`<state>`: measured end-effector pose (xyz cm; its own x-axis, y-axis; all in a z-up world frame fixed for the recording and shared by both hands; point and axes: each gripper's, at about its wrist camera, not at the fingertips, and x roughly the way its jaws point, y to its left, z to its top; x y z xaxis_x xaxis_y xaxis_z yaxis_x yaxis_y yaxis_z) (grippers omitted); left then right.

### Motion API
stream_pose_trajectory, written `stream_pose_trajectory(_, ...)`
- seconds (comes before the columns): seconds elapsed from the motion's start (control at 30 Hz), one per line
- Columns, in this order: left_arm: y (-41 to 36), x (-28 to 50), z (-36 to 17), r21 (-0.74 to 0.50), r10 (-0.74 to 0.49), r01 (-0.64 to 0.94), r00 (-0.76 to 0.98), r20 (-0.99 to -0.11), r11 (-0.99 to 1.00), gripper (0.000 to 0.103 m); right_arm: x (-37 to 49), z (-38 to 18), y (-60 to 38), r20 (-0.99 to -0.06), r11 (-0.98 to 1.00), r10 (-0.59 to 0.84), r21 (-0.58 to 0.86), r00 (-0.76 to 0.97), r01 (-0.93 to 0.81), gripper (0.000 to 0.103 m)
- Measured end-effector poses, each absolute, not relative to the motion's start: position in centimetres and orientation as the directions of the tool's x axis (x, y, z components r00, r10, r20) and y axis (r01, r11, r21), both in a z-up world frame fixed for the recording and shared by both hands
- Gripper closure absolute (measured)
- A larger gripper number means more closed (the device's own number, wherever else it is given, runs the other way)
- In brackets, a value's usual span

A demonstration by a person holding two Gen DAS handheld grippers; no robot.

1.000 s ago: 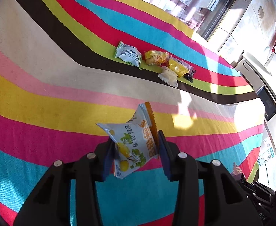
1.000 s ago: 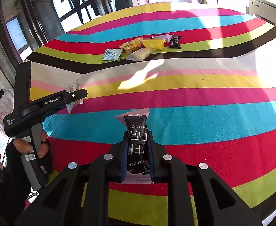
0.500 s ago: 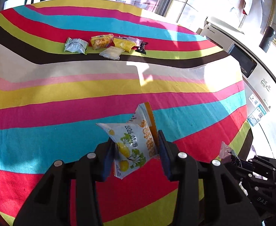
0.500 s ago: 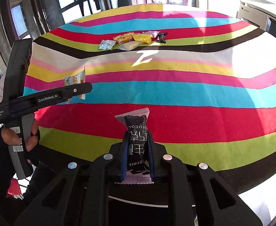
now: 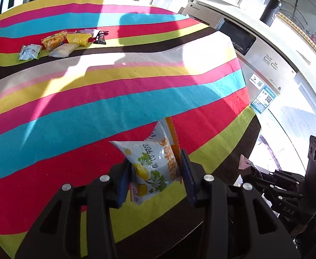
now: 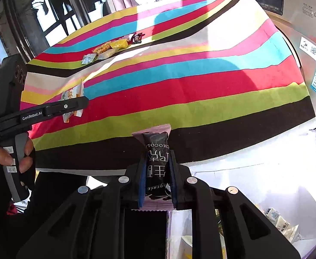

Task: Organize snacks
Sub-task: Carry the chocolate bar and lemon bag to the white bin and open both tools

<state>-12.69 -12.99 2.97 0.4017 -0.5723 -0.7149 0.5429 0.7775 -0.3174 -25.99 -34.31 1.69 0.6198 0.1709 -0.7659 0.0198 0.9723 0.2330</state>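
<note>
Both grippers are loaded here. The left gripper (image 5: 155, 174) is pinching a white packet (image 5: 151, 161) with lemon art and a printed date, held above the near edge of the striped cloth (image 5: 114, 99). The right gripper (image 6: 157, 174) is clamped tight on a black chocolate bar (image 6: 157, 157) that stands upright between the pads, also just off the cloth's near edge. In the right view you can see a gloved hand (image 6: 11, 157) gripping the left tool's handle. Way over on the far side of the cloth sits a small pile of snacks (image 5: 61, 43), a few yellow packs, a white one and a dark one, all bunched together. Right of the chocolate bar, below the cloth's edge, there's a clear bin (image 6: 265, 172) with a couple of white packets in it
</note>
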Motion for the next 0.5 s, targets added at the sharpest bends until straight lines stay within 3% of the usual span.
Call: stream_pose_trajectory(0.5,-26.1,-21.9,2.9,-0.25,-0.632,0.826,0.156,-0.759,0.505,0.061,-32.3,0.1,-42.2,-0.75,0.915,0.076,0.315,0.657,0.253,0.086)
